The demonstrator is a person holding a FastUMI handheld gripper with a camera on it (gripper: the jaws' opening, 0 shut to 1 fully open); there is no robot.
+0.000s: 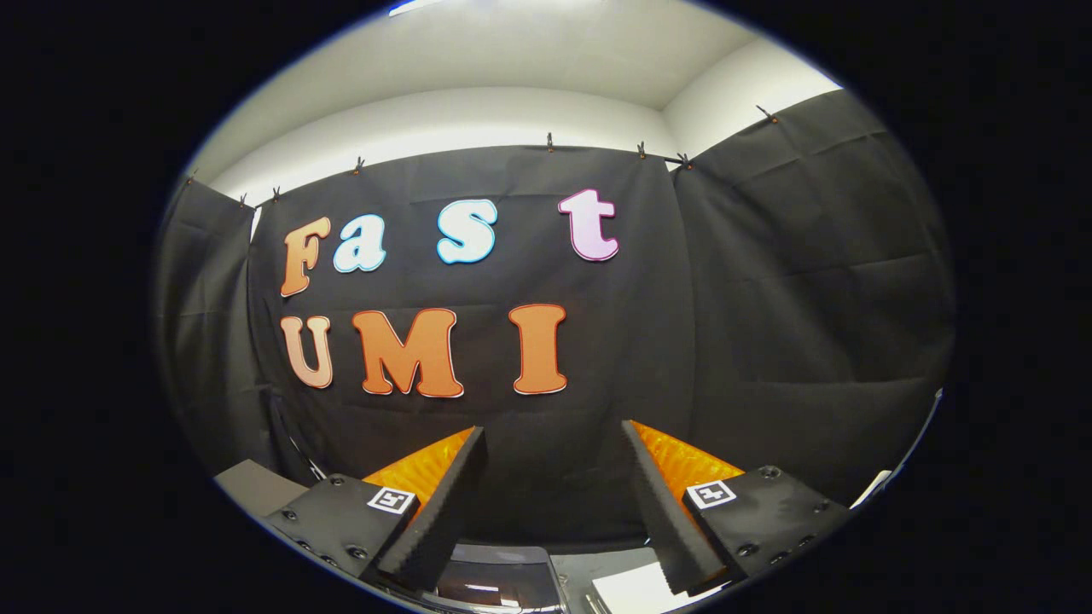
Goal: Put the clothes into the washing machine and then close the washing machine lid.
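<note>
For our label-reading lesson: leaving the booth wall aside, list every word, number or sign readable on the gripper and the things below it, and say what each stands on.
No readable words or numbers.
Square marker on the left finger: a black-and-white code pattern, no letters.
Square marker on the right finger: the same kind of pattern.
Below the open gripper, a white sheet: no text legible.

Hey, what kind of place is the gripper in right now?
Likely a small indoor recording booth: black cloth clipped up as walls, white wall and ceiling above. The gripper is open, its fingers aimed at the cloth, gripping nothing.
</note>
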